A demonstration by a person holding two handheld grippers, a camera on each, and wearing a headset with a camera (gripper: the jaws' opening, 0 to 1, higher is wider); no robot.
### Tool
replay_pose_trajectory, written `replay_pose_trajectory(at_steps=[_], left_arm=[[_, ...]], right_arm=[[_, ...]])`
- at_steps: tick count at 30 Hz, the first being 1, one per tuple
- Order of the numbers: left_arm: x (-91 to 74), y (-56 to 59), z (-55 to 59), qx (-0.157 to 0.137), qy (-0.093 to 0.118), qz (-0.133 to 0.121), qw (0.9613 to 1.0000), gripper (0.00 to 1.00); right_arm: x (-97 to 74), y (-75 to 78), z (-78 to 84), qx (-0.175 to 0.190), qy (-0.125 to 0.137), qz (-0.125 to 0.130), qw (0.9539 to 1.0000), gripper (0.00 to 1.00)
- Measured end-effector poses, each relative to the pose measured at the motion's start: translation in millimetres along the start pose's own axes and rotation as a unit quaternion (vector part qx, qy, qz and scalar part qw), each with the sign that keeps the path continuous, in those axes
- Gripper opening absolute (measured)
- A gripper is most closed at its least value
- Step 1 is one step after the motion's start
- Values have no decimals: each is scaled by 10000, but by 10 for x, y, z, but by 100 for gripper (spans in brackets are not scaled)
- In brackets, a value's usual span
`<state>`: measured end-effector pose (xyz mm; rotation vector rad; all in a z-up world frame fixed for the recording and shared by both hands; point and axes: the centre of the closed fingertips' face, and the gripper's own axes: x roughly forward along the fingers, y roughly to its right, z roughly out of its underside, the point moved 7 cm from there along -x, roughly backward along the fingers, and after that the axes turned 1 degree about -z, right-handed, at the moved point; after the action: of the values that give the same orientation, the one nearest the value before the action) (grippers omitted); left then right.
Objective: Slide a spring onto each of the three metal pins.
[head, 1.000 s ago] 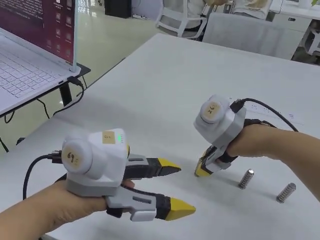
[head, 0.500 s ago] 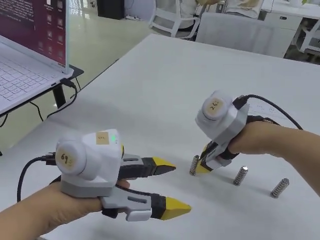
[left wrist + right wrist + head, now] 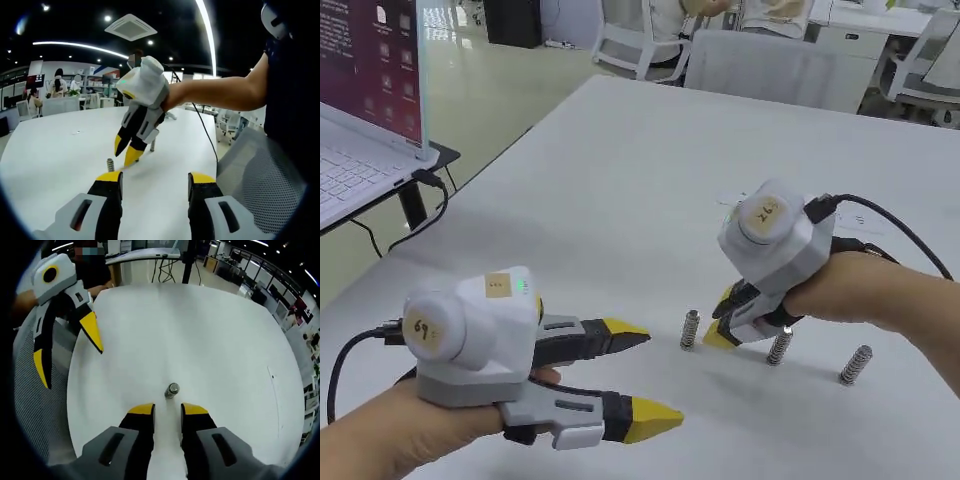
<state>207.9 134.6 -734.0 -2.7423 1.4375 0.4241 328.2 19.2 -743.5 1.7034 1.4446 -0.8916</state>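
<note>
Right gripper view: R gripper [image 3: 168,410] fingers [image 3: 142,416] set w/ a narrow gap, nothing btwn them. Just ahead of the tips and clear of both, 1st spring [image 3: 172,389] stands upright on the worktop [image 3: 210,330], w/ a shiny metal end at its top.

Head view: R gripper points down twd the L edge, tips close over the worktop. 1st spring sits just beside the tips on their L-edge side; no contact that I can see. 2nd spring [image 3: 779,346] is just beside the fingers on the other side, under the hand. 3rd spring [image 3: 856,364] is further twd the R edge. All 3 form a row much nearer the near edge than the far edge. 2nd and 3rd look slightly tilted. Can't tell if pins are inside those two.

L gripper [image 3: 642,372] fingers are wide apart and empty, by the near edge on the L side. Tips aim twd 1st spring but are well apart from it. Left gripper view: own fingers spread wide at bottom, R gripper ahead w/ tips down, one spring just L of its tips and another just behind them.

Black cable [image 3: 890,225] runs from R gripper across the worktop. Laptop [image 3: 360,130] sits open beyond the L edge.
</note>
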Motion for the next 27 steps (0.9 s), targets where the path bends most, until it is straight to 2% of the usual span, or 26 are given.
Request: replay_pose_trajectory(at_steps=[5,18,27], left_arm=[[-11,-2,1,-18,6,-12,10000,48],[-31,14,-18,-55,57,-31,10000,49],[-39,12,-42,-50,74,-28,10000,50]], right_arm=[[-116,-84,14,110,275,63,9995,20],[-366,-367,162,277,714,212,9968,21],[-538,-542,372,557,968,316,9932,21]])
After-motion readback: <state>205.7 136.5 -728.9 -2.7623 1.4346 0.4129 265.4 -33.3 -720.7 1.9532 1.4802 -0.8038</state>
